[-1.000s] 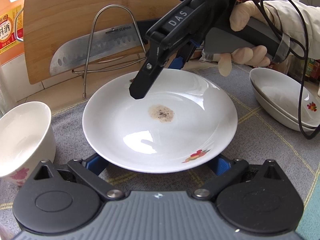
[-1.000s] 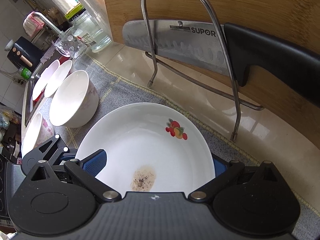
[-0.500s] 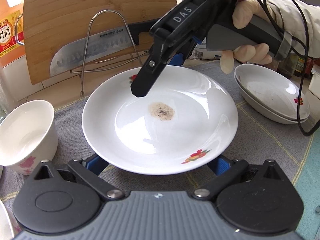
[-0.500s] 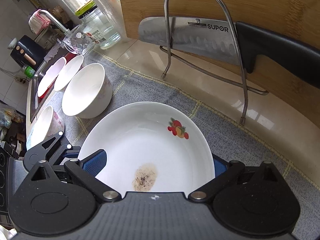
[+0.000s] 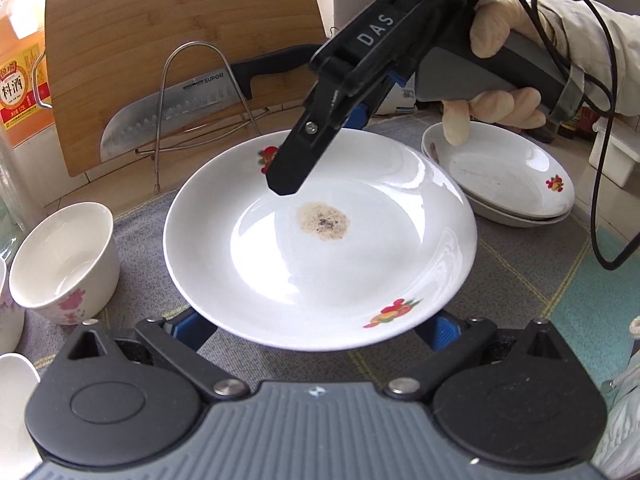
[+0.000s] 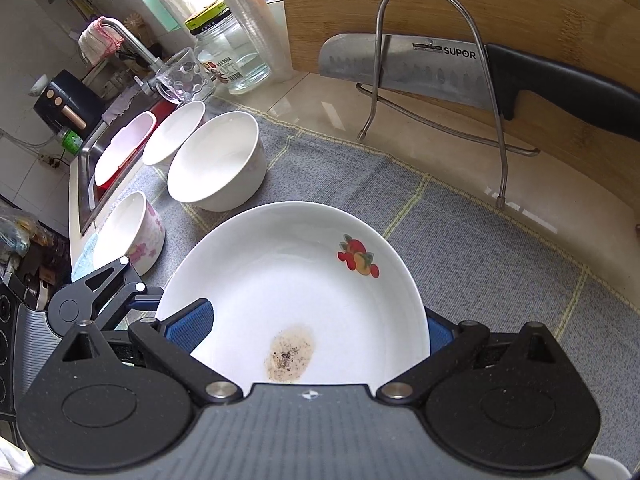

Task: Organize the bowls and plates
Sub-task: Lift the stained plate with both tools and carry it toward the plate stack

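While both grippers' fingers (image 5: 438,330) clamp the stained plate (image 5: 320,272) above the counter (image 6: 500,264), I risk tilting it onto the stacked plates (image 5: 508,176).

The left wrist camera sits behind its own fingers (image 5: 192,326) and looks forward and down, very near the white plate (image 5: 320,240) that lies between them. The right wrist camera looks from the opposite side, also close and downward along its fingers (image 6: 188,326), toward the bowls (image 6: 216,160) beyond its left finger. Both views share the plate with its brown stain (image 6: 290,354), the knife (image 5: 180,108) on the wire stand (image 6: 440,60), and the grey mat (image 6: 480,240).
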Tool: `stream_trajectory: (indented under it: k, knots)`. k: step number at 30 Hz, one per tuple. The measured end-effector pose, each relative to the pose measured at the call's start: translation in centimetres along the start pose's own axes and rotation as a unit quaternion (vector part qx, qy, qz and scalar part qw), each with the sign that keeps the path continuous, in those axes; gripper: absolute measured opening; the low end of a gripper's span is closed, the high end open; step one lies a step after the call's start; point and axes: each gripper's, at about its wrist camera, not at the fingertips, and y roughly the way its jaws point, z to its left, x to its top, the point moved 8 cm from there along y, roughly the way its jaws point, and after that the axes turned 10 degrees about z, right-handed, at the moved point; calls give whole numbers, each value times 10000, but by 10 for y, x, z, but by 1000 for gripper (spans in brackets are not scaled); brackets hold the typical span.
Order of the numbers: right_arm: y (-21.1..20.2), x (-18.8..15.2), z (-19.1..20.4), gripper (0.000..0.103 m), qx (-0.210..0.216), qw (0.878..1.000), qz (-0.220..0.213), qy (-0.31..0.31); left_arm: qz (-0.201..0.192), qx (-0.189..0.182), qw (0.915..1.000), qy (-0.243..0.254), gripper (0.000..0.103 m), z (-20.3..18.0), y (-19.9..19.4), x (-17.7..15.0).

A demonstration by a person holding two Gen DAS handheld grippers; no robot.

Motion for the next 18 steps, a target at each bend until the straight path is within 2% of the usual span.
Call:
stream_trajectory:
  k: [18]
  knots:
    - [-24, -46, 22, 103, -32, 9999, -153, -8, 10, -62, 9999, 84, 102, -31, -22, -10]
